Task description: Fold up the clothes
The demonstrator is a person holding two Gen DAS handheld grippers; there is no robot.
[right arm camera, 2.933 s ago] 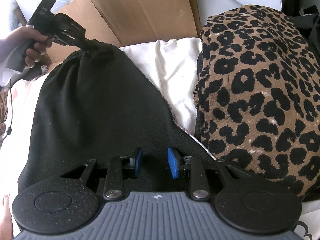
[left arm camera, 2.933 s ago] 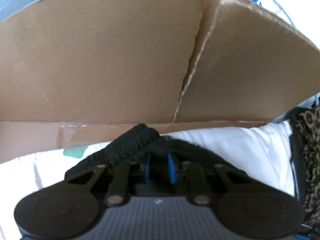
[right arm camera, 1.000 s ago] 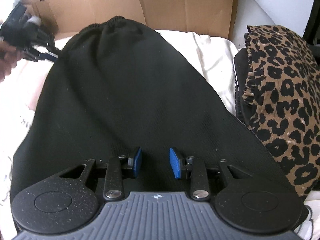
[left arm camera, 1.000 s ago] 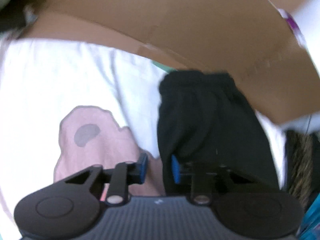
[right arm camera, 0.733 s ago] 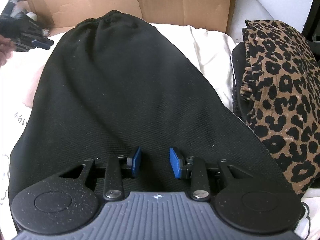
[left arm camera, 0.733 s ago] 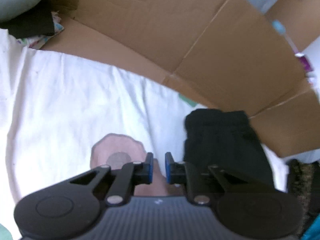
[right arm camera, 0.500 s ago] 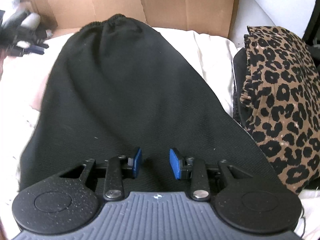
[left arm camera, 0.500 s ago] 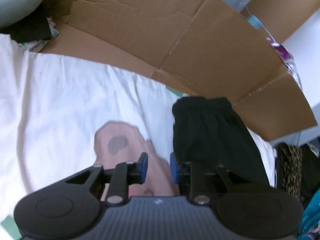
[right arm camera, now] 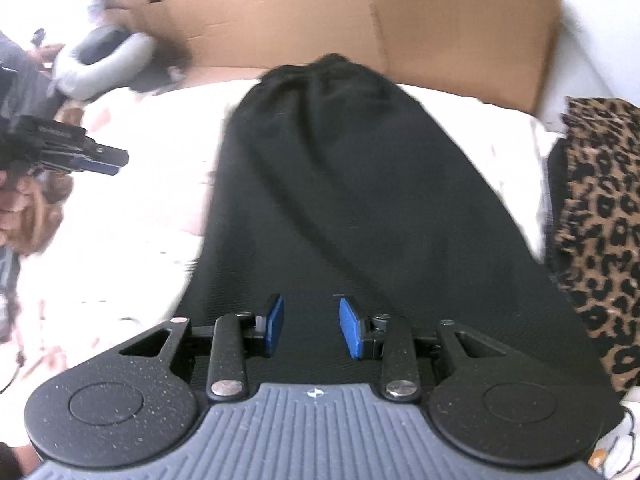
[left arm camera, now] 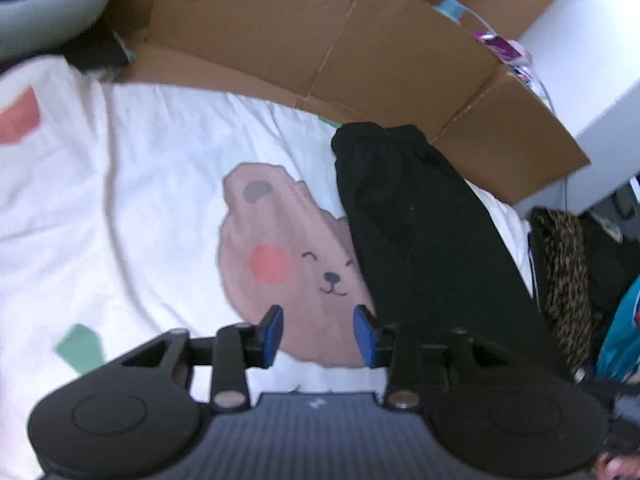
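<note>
across the white bedsheet (left arm camera: 168, 168) the black garment (right arm camera: 360, 208) lies flat, its gathered waistband at the far end against the cardboard (left arm camera: 320, 40) and its wider part spreading toward the near edge. half a second ago the left claw (left arm camera: 318, 334) had its blue pads close together at the garment's left edge; now its jaws have just been opening, nothing sits between them, and it hangs over the pink bear print (left arm camera: 288, 264) just left of the cloth. more of the bear's face shows than before. the right claw (right arm camera: 311, 326) looks much as it did, jaws parted over the garment's near part, gripping nothing, though more of the sheet and the cardboard now shows around the cloth.

only the left wrist view shows the bear print, a green patch and a red patch on the sheet. only the right wrist view shows the left claw from outside, held in a hand (right arm camera: 24, 208) at the far left, apart from the garment, and the leopard-print cloth (right arm camera: 600, 216) clearly, just right of the black one. the garment looks dark, finely ribbed and smooth, with soft creases running from the waistband.
</note>
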